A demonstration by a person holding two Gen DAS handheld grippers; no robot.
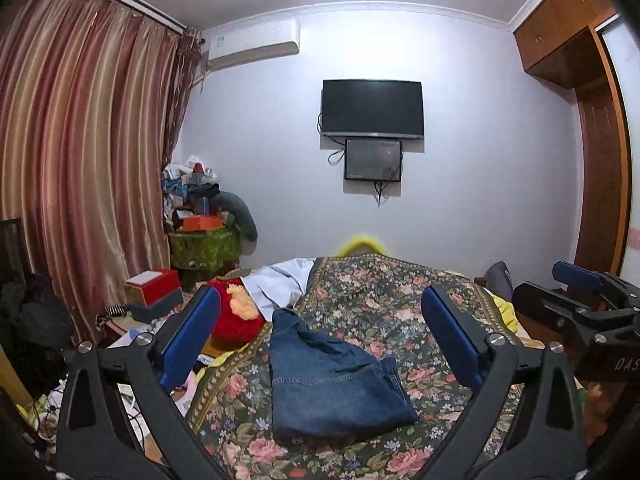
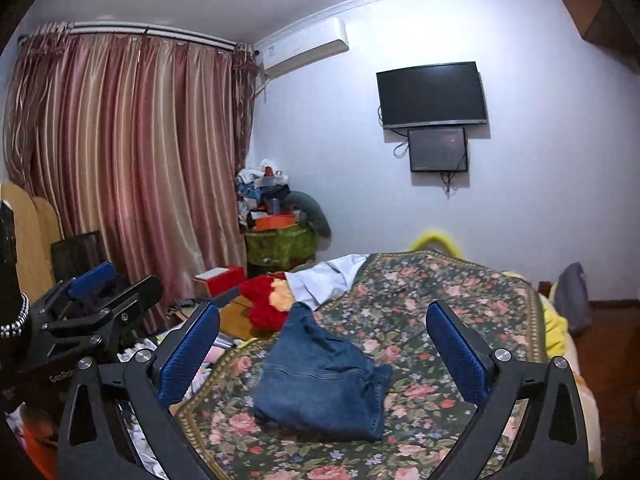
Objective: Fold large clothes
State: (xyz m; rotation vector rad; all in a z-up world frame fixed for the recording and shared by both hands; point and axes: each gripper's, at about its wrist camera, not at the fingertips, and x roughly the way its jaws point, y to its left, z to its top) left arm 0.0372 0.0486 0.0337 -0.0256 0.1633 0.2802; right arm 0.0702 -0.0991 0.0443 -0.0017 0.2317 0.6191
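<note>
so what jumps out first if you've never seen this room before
The folded blue jeans lying mid-bed on the dark floral bedspread, framed by the open left gripper and open right gripper. Behind, a dark wall-mounted TV and striped pink-gold curtains at left.

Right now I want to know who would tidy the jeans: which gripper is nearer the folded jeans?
Too close to call. The left gripper and the right gripper both stand open, side by side, short of the folded jeans on the bedspread, touching nothing.
</note>
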